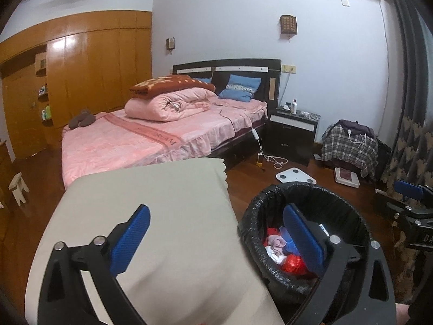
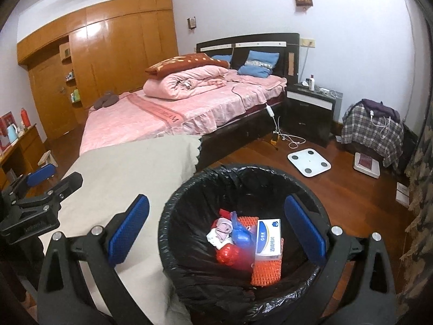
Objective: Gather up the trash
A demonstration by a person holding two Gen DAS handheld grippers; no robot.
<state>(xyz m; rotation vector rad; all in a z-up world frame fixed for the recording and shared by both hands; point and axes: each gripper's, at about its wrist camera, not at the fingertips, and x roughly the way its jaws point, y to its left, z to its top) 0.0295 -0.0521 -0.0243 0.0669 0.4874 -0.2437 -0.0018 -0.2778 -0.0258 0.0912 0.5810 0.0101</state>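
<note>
Standing on the wooden floor [image 2: 338, 189] beside a beige-covered table [image 1: 151, 216] near the pink bed [image 1: 135, 140], the black-lined bin [image 2: 189, 216] holds trash, both the left gripper [image 1: 216, 238] and right gripper [image 2: 216, 230] hanging spread and empty, and only the right wrist view shows the white box [image 2: 268, 239] inside.

pink bedspread [image 2: 151, 122], plaid cloth [image 2: 370, 132], black bin liner [image 2: 205, 276], orange mesh [image 2: 266, 270]

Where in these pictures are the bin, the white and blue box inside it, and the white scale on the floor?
bin [image 2: 173, 233]: right wrist view, on the black liner at its left rim.
white and blue box [image 2: 268, 239]: right wrist view, middle of its top face.
white scale [image 2: 309, 160]: right wrist view, centre of its platform.
</note>
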